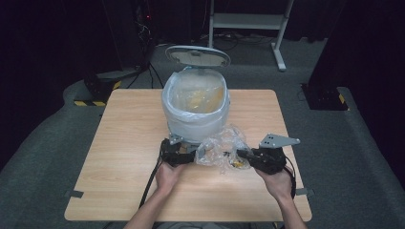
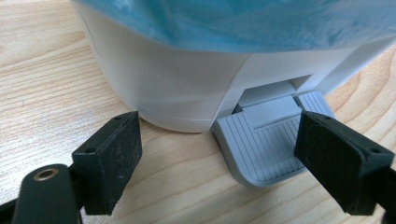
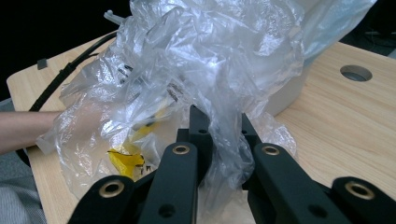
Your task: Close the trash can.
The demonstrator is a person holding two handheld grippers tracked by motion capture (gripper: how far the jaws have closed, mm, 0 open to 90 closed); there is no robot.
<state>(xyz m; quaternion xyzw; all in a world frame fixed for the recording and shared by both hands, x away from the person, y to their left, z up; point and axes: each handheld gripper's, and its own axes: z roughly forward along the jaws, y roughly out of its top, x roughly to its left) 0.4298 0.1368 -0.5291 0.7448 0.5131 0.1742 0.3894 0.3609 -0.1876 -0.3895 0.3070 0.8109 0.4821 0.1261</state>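
Jaws of the right gripper are clamped together on a fold of the clear plastic bag; the film is bunched between them and rises crumpled above them. A yellow scrap lies inside the bag. In the high view the right gripper holds this plastic bag just in front of the bin, toward the near right part of the desk, with the bag's lower part close to the desk top; whether it touches cannot be told.

Jaws of the left gripper stand wide apart and grip nothing. One is beside the bin's white base, the other at the outer edge of the grey pedal; contact with the pedal cannot be told. In the high view the left gripper sits at the foot of the bin.

The bin stands near the middle of the desk, toward its far edge, lid raised, a pale liner folded over its rim.
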